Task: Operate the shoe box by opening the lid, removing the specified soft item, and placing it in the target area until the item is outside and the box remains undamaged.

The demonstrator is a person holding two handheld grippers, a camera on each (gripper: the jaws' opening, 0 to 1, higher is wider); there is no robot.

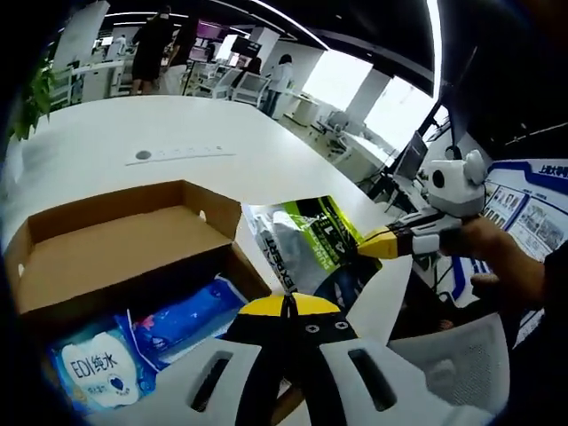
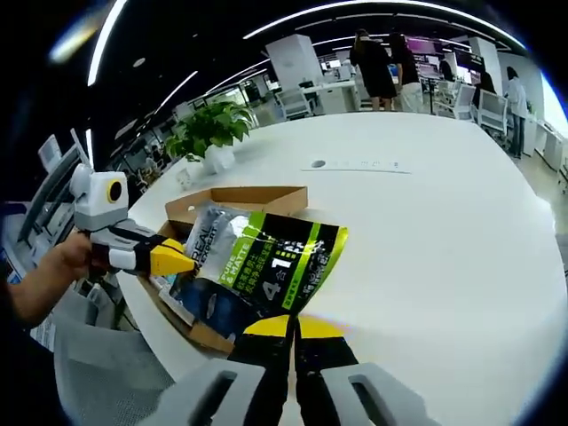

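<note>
The cardboard shoe box (image 1: 115, 257) stands open on the white table, its lid flap folded back. Inside lie a blue soft pack (image 1: 182, 319) and a wet-wipe pack (image 1: 98, 368). A green, black and silver pouch (image 1: 302, 240) hangs above the box's right end, with my right gripper (image 1: 368, 246) shut on its edge. In the right gripper view my right gripper (image 2: 291, 327) pinches the pouch (image 2: 266, 257) from below, over the box (image 2: 240, 197). My left gripper (image 1: 284, 306) is shut. Its tip (image 2: 182, 260) sits at the pouch's left edge, and a grip there is unclear.
The white table (image 2: 426, 222) stretches wide to the right of the box. A potted plant (image 2: 209, 129) stands behind the box. A white mesh chair (image 1: 461, 355) is close by the table's edge. People stand at desks far off.
</note>
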